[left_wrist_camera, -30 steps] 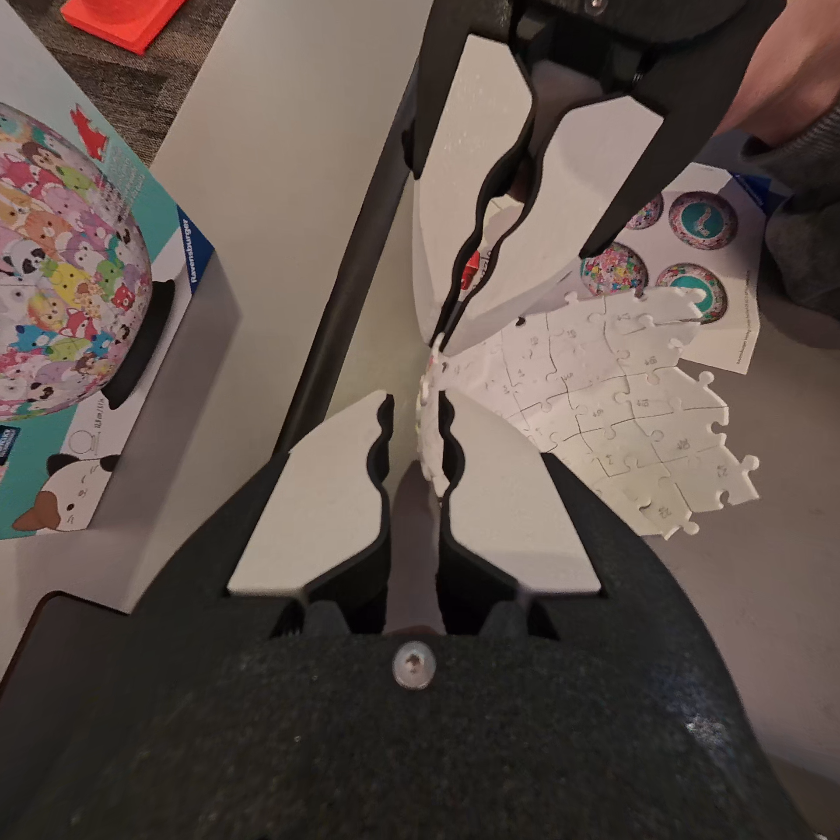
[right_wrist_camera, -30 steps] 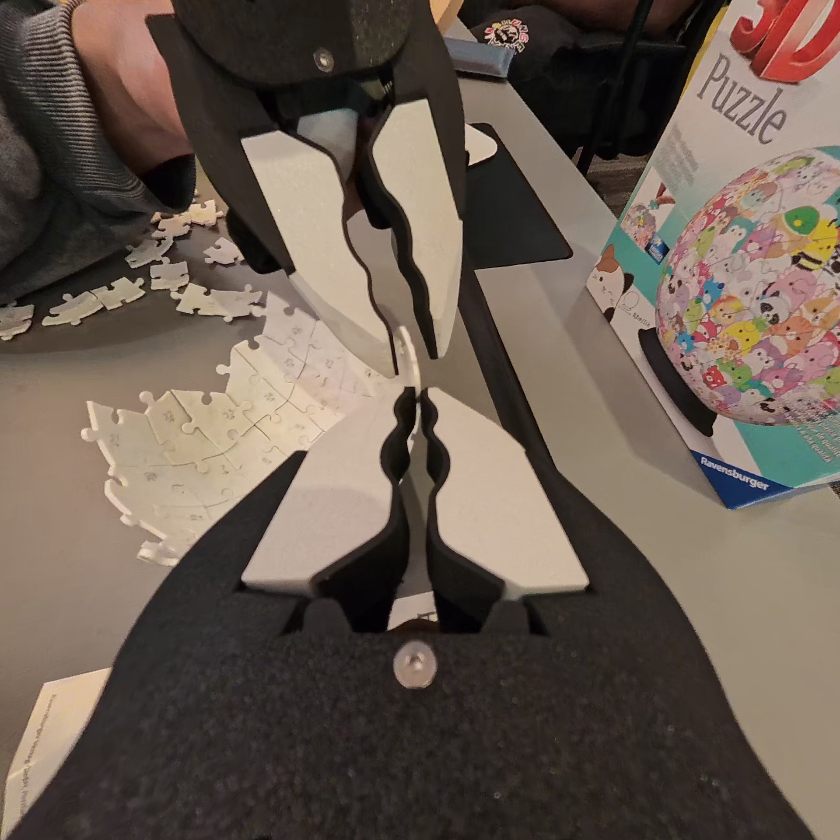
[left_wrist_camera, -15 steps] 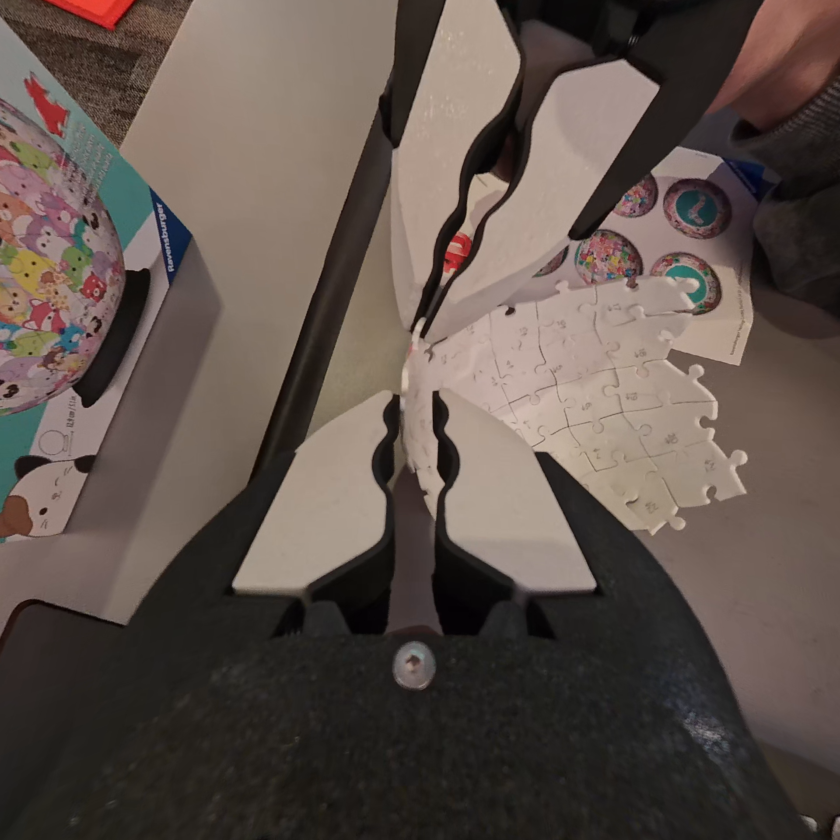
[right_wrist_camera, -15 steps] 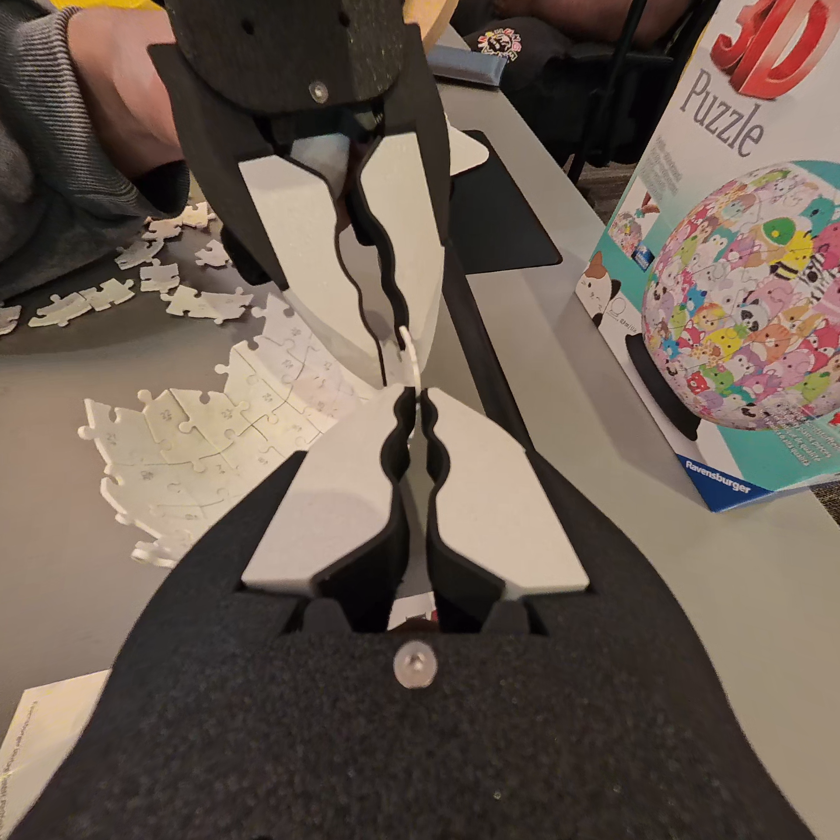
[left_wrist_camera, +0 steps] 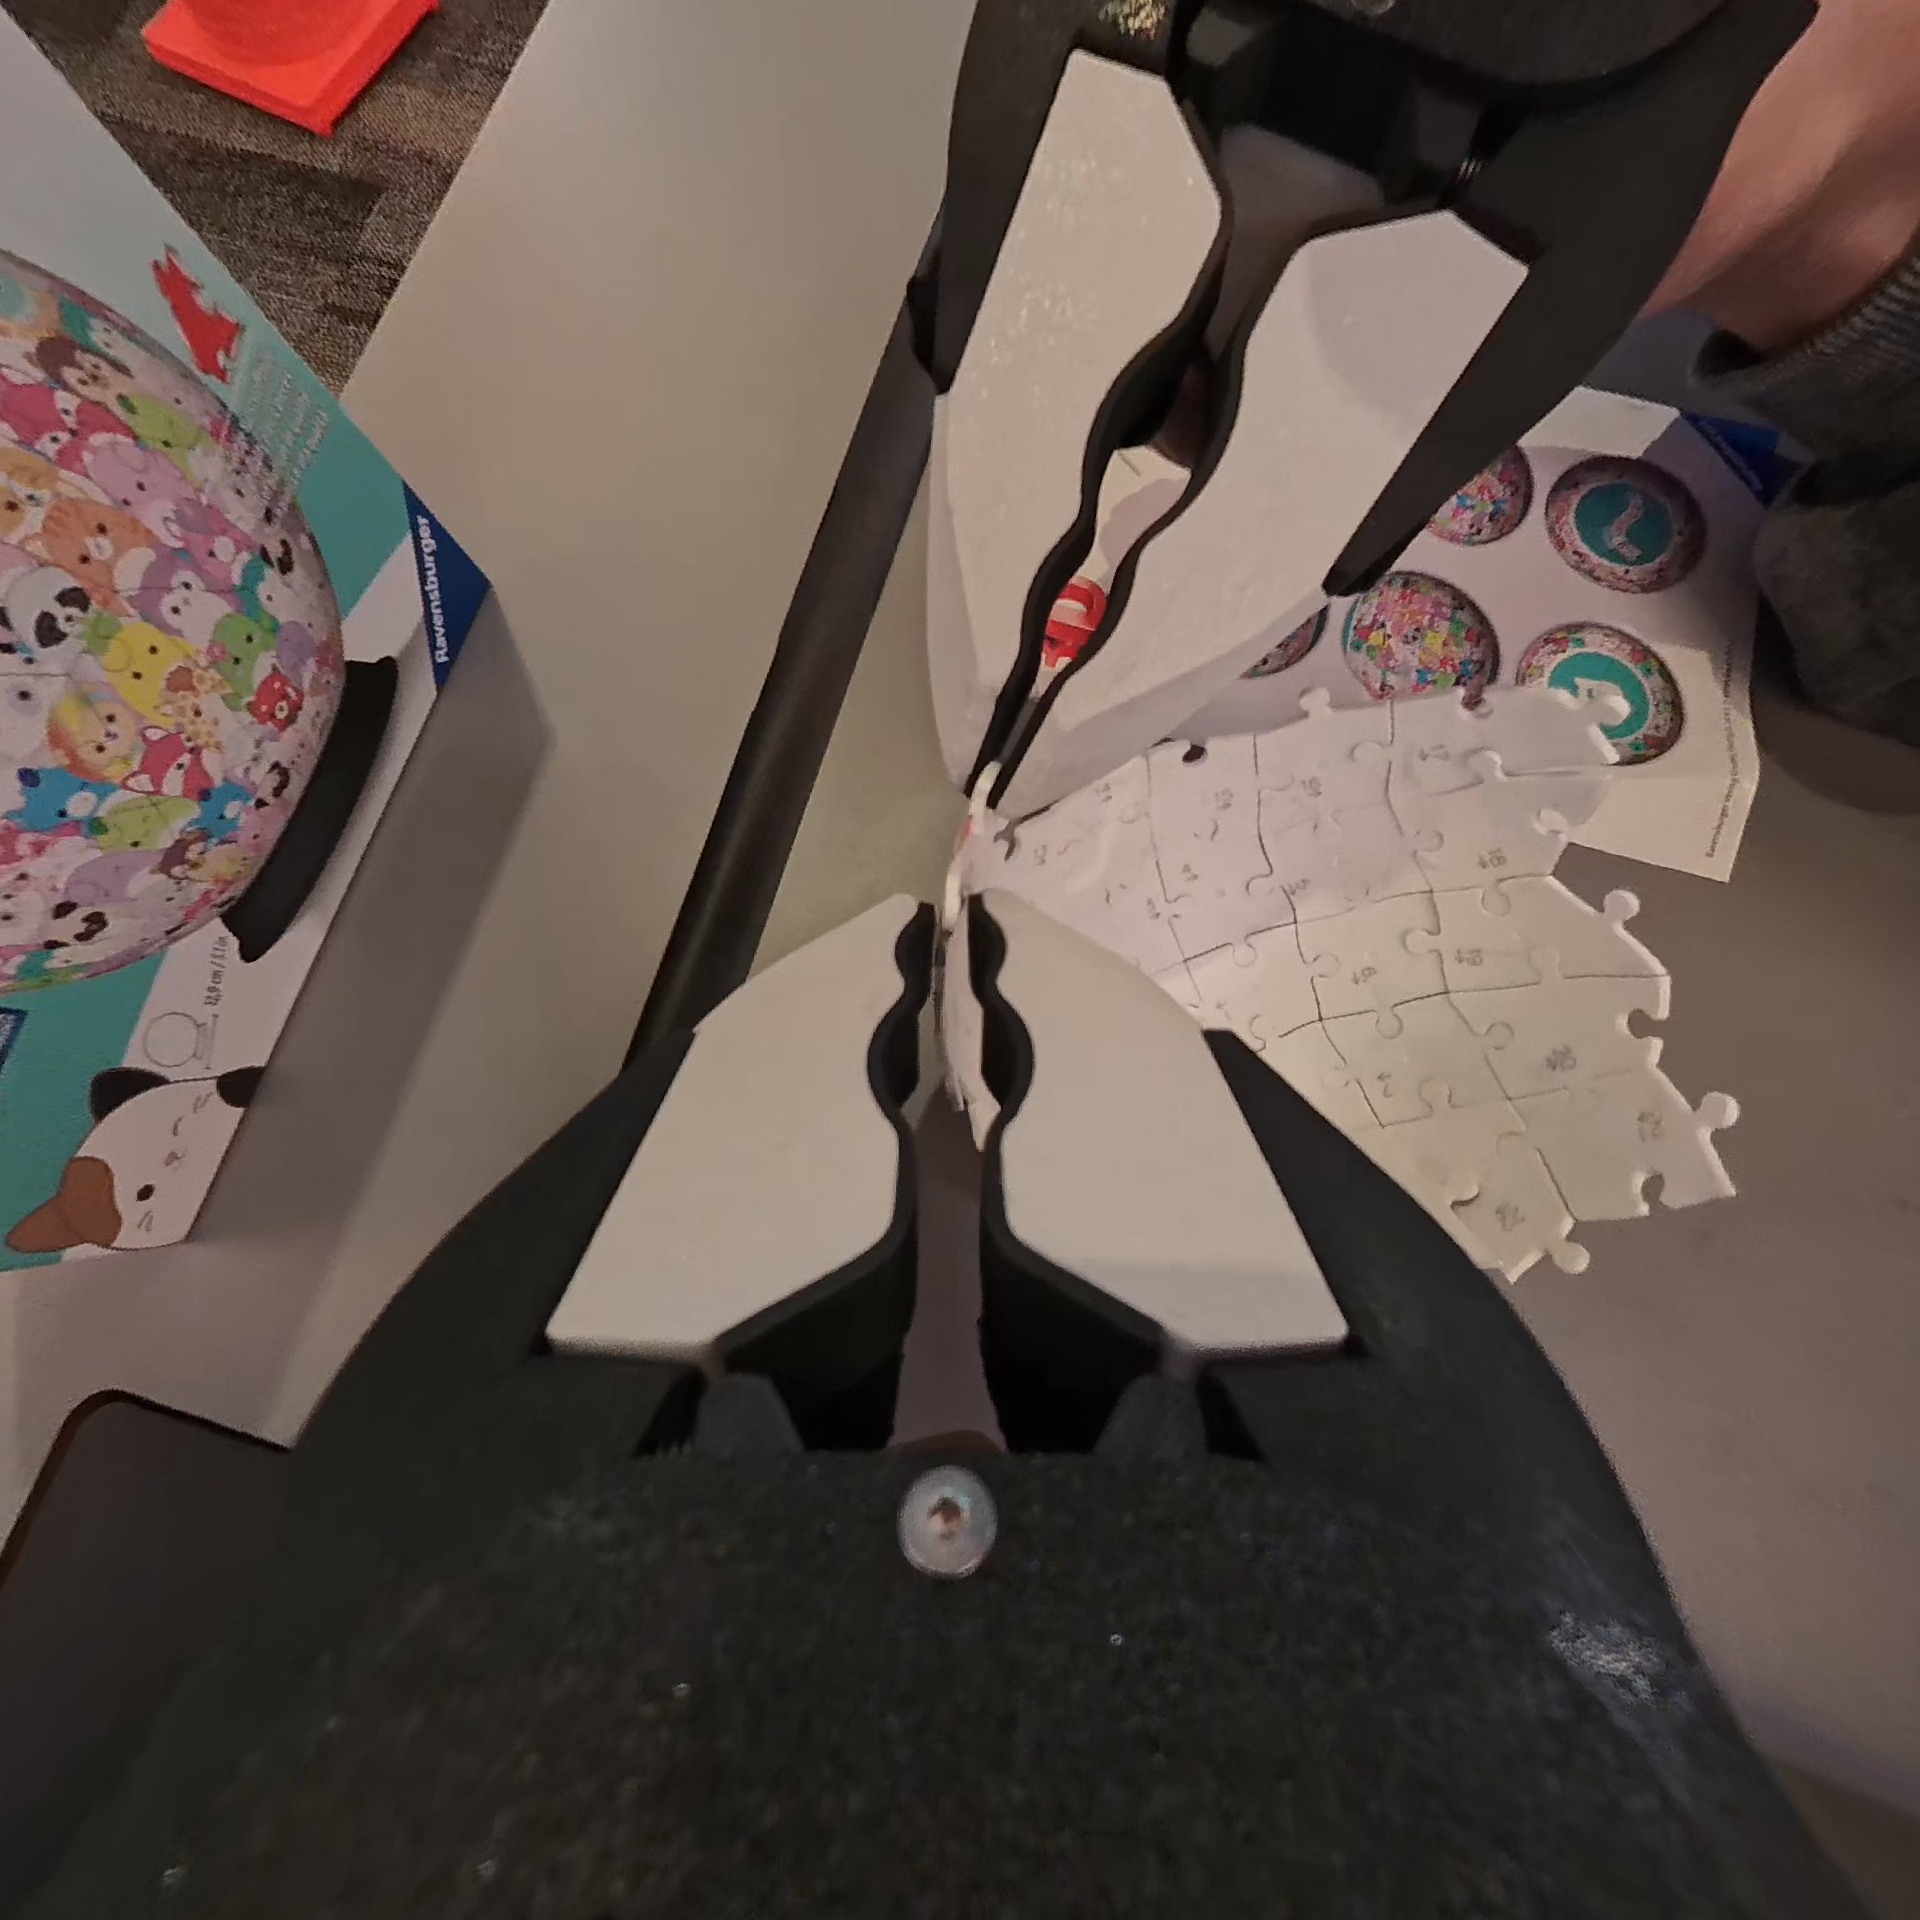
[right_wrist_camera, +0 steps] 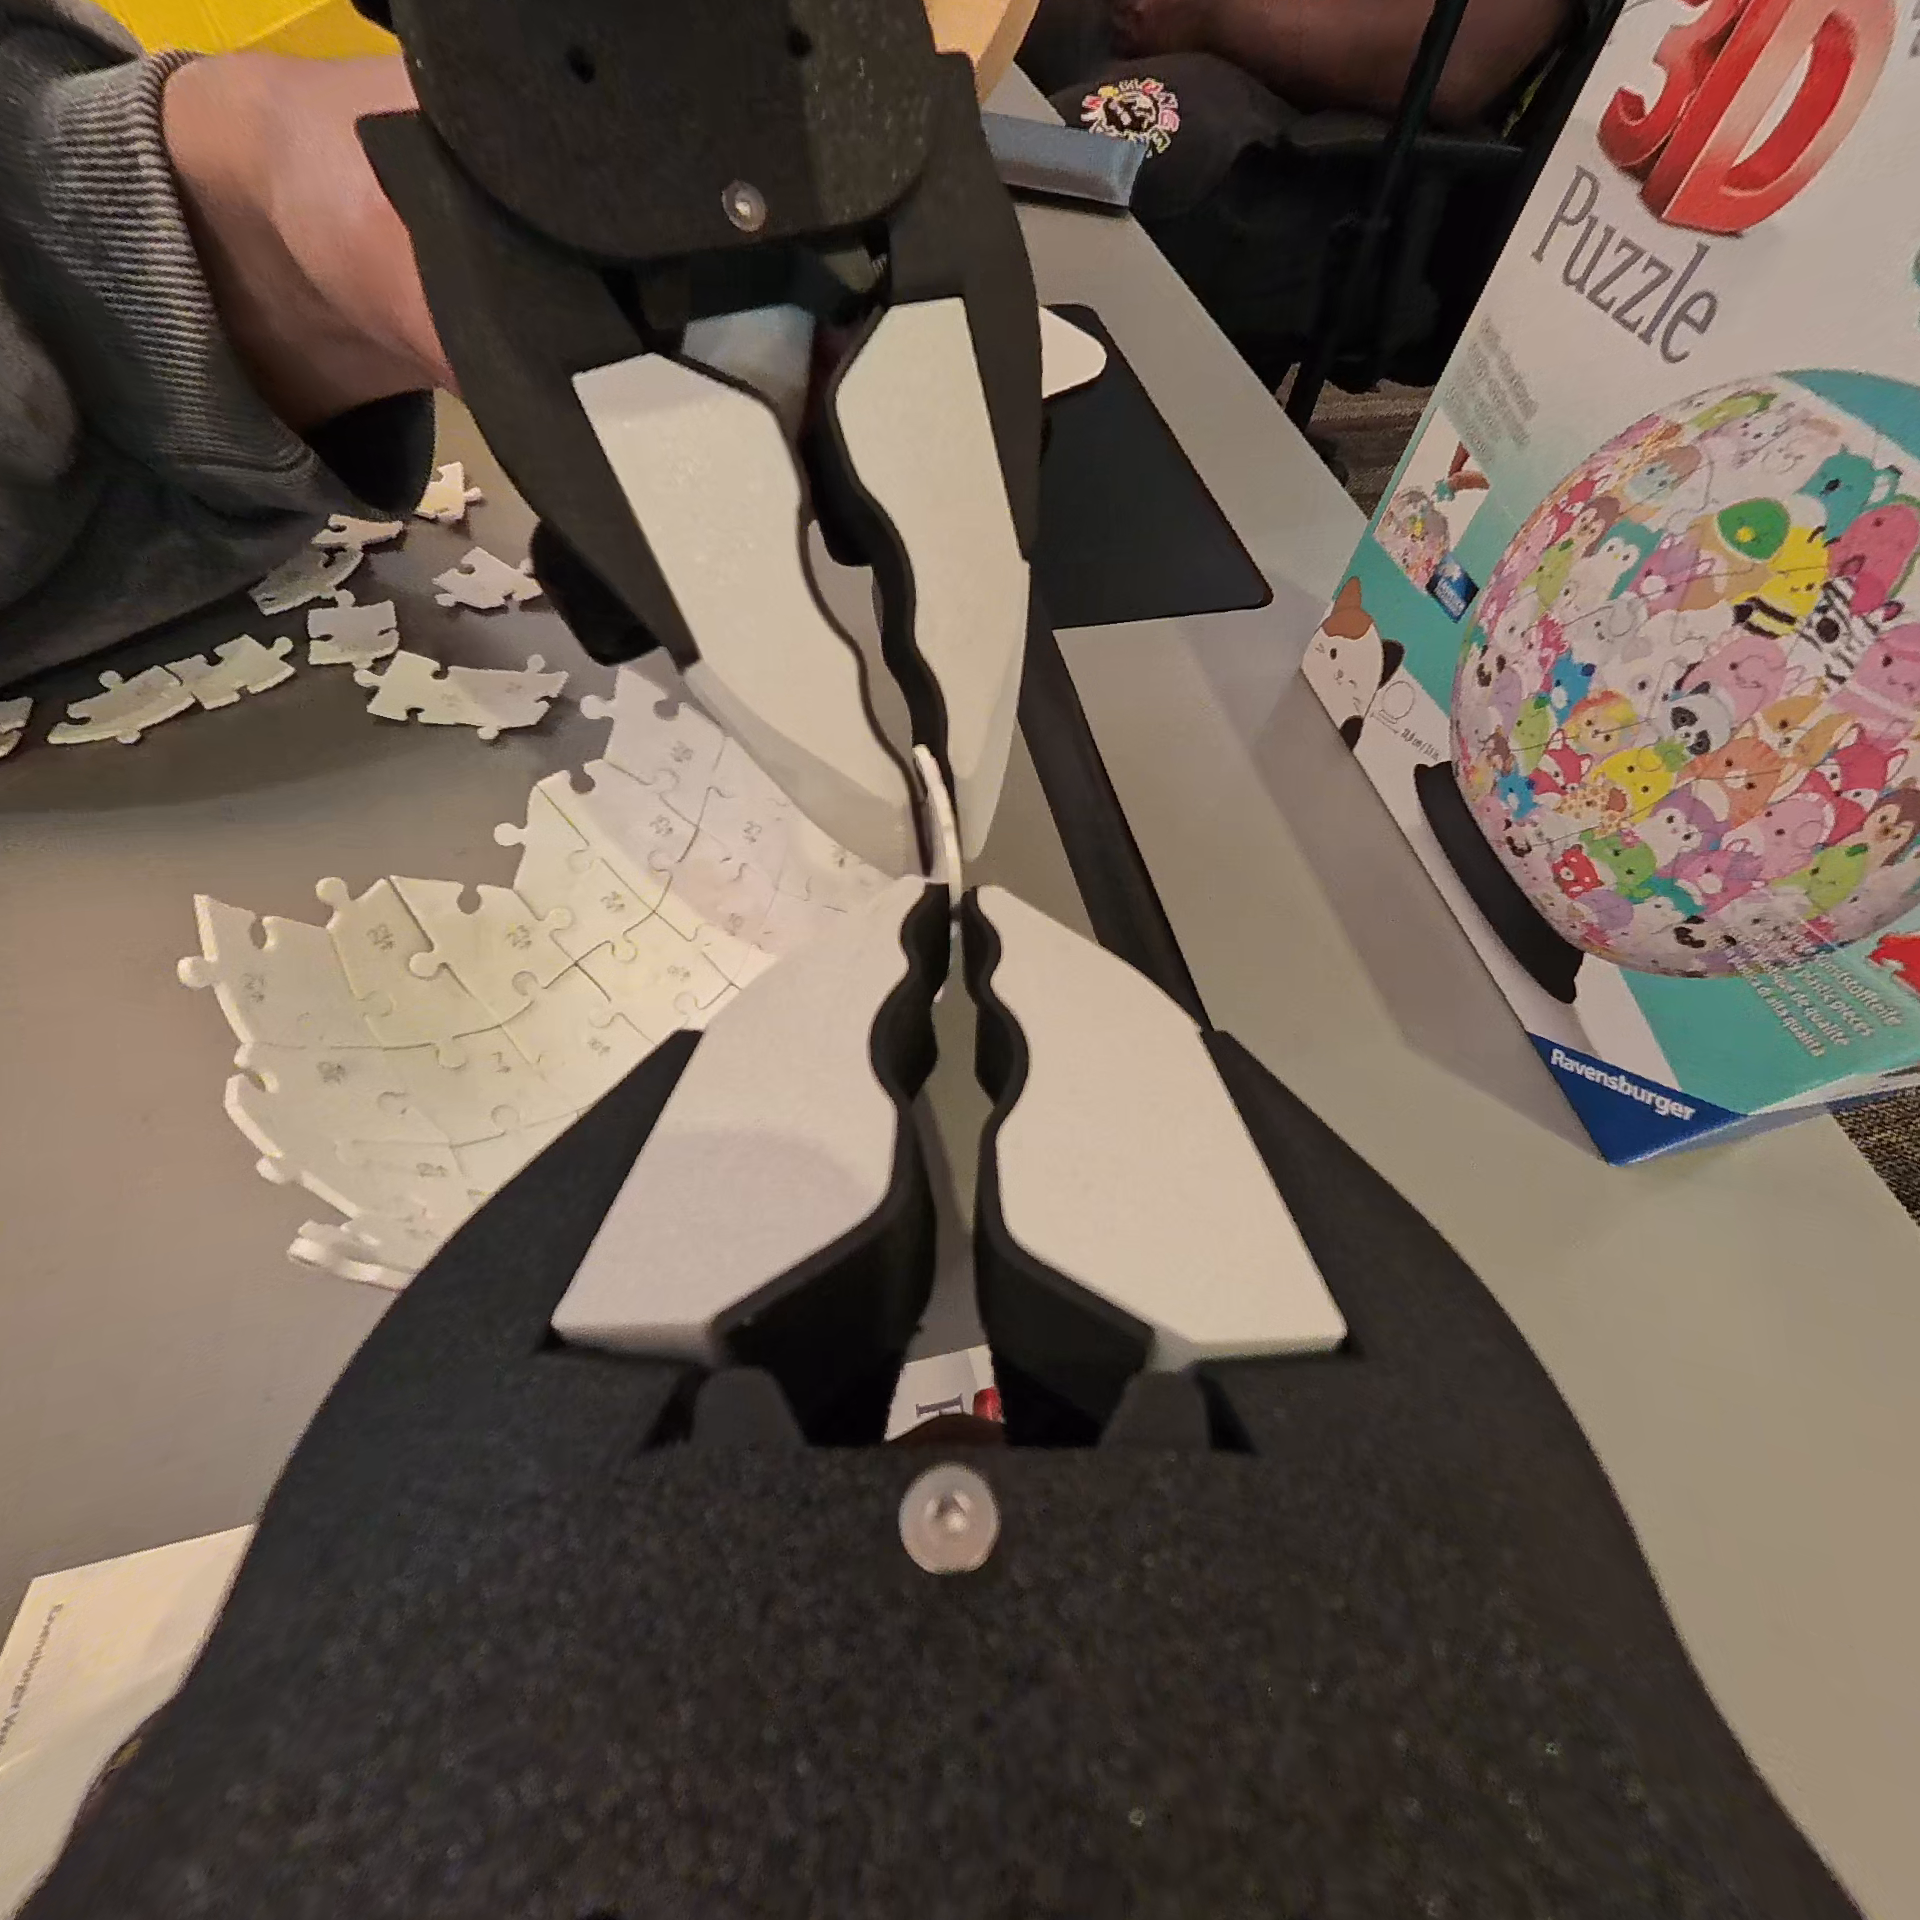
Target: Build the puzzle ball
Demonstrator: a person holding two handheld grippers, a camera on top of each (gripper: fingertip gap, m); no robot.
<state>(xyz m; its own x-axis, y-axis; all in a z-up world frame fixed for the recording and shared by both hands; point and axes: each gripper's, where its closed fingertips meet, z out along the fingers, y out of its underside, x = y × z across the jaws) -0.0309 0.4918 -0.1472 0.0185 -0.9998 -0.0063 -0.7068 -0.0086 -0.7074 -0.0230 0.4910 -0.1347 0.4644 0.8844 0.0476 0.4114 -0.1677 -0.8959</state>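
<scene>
Right now both grippers meet tip to tip at one edge of the assembled puzzle section point(left_wrist_camera: 1392, 935), a curved sheet of joined white pieces lying printed side down. The left gripper point(left_wrist_camera: 951, 935) is clenched on that edge, the thin white rim running straight back between its fingers. The right gripper point(right_wrist_camera: 951, 914), facing it from the far side of the section, is nearly closed and seems to pinch a single small piece point(left_wrist_camera: 985, 805) just beyond the section's rim, though the contact is too small to be sure of.

The coming move hinges on that joint: the piece stands edge-on, in line with the rim, so it probably has to be pushed along that line toward the left gripper to seat.

Loose pieces point(right_wrist_camera: 457, 691) lie beyond the section, the puzzle box point(right_wrist_camera: 1683, 665) well off to its side.
</scene>
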